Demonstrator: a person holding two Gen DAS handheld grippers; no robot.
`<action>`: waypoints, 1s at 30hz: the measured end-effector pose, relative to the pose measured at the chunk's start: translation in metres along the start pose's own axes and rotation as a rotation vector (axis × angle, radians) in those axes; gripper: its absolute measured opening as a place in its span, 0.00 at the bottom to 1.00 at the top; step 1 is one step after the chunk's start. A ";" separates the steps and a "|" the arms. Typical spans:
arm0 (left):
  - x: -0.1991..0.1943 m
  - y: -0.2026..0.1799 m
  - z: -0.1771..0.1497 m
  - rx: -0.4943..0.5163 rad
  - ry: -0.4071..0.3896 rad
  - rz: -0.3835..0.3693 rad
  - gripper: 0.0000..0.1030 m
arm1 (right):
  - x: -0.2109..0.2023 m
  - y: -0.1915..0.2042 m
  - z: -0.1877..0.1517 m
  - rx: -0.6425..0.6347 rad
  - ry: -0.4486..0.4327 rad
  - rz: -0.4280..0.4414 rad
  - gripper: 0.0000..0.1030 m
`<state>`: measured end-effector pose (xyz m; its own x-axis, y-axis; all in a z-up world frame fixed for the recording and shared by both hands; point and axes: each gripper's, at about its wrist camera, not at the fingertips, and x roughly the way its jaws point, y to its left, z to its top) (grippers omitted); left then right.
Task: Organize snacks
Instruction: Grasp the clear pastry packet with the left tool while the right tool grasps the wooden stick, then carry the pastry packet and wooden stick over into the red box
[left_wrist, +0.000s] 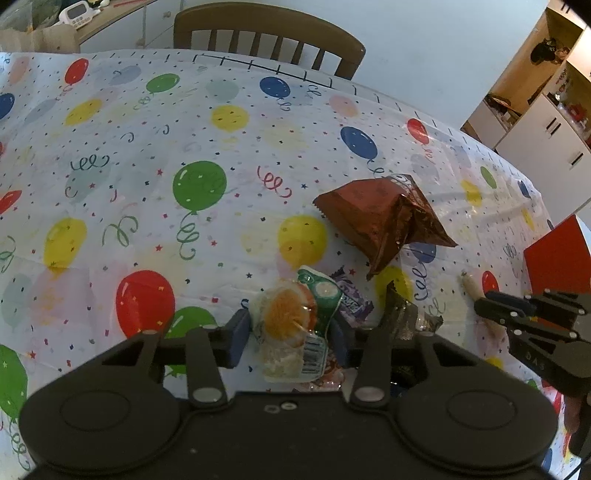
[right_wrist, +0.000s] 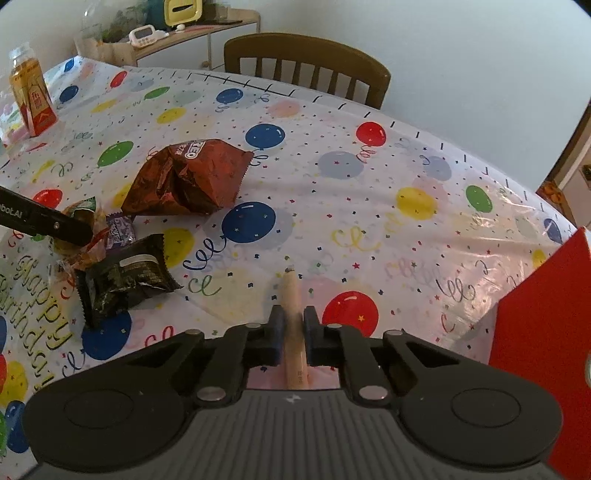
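Observation:
My left gripper (left_wrist: 291, 332) is shut on a clear packet with an orange and green snack (left_wrist: 291, 325), held just above the table. A purple candy (left_wrist: 351, 299), a black wrapped snack (left_wrist: 402, 317) and a brown Oreo bag (left_wrist: 380, 218) lie beside it. My right gripper (right_wrist: 293, 332) is shut on a beige stick-shaped snack (right_wrist: 291, 306) whose tip points forward over the tablecloth. The right wrist view shows the Oreo bag (right_wrist: 188, 177), the black snack (right_wrist: 125, 273), the purple candy (right_wrist: 120, 229) and the left gripper's finger (right_wrist: 48, 221) at the left.
A red box (right_wrist: 535, 332) stands at the right edge, also in the left wrist view (left_wrist: 557, 254). An orange drink carton (right_wrist: 31, 96) stands at the far left. A wooden chair (right_wrist: 306, 62) is behind the balloon-print tablecloth (right_wrist: 369, 206).

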<state>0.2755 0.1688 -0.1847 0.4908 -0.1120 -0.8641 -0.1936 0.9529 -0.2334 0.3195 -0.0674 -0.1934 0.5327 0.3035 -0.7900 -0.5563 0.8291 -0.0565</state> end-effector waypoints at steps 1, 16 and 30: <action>-0.001 0.000 0.000 0.000 -0.001 0.002 0.41 | -0.002 0.000 -0.001 0.008 -0.003 0.000 0.11; -0.035 0.002 -0.014 -0.019 -0.018 0.035 0.40 | -0.065 0.004 -0.018 0.104 -0.060 0.040 0.11; -0.097 -0.029 -0.030 -0.001 -0.108 -0.025 0.40 | -0.148 -0.007 -0.034 0.155 -0.141 0.064 0.11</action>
<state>0.2079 0.1432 -0.1078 0.5840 -0.1046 -0.8050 -0.1806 0.9501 -0.2545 0.2226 -0.1341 -0.0967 0.5898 0.4112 -0.6950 -0.4926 0.8652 0.0939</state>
